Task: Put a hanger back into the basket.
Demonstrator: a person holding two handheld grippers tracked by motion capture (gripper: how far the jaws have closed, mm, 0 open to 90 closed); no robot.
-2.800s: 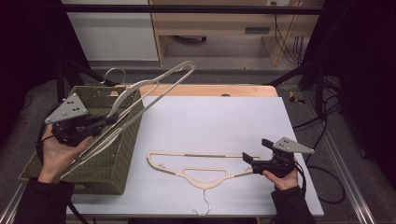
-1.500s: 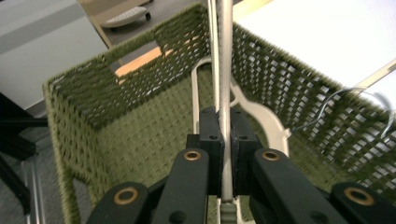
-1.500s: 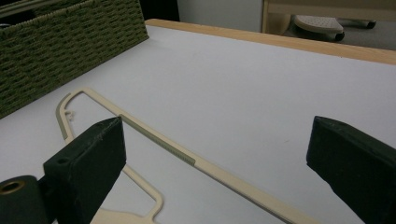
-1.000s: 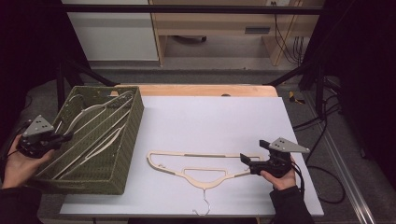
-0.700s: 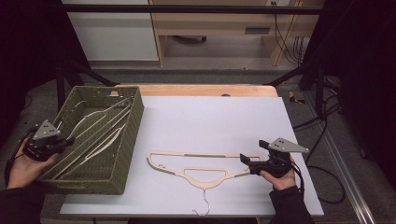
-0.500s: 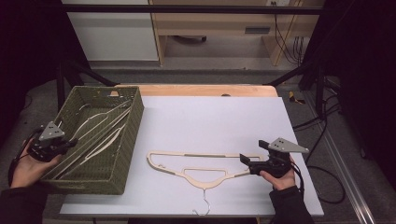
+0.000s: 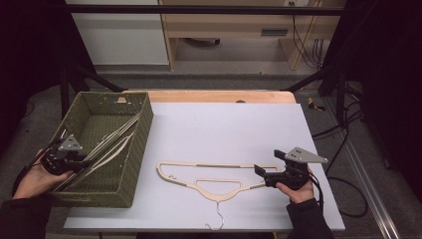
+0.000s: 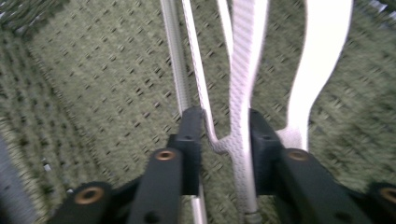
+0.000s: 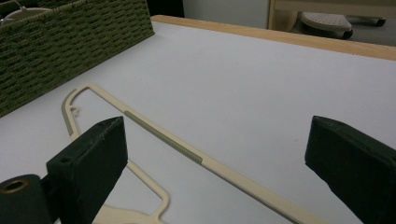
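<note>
A pale hanger (image 7: 113,138) lies slanted inside the green woven basket (image 7: 144,130) at the table's left. My left gripper (image 7: 83,162) reaches in over the basket's near left corner. Its jaws have just been opening; in the left gripper view the hanger's white bar (image 8: 243,70) runs between them, with a gap on the left side, and my left gripper (image 8: 226,122) no longer clamps it. A cream hanger (image 7: 214,167) lies flat on the white table, hook toward the front edge. My right gripper (image 7: 259,172) stands open at that hanger's right end, jaws wide around the cream hanger (image 9: 187,151).
The basket wall (image 9: 70,42) stands left of the flat hanger. The white tabletop (image 7: 229,124) stretches behind it to a wooden back edge (image 7: 219,95). Black frame legs and cables (image 7: 343,129) sit off the table's right side.
The left hand has brought the pale hanger down from a raised tilt into the basket and sunk toward the basket's near corner; its jaws have parted. The right hand and flat hanger kept still.
</note>
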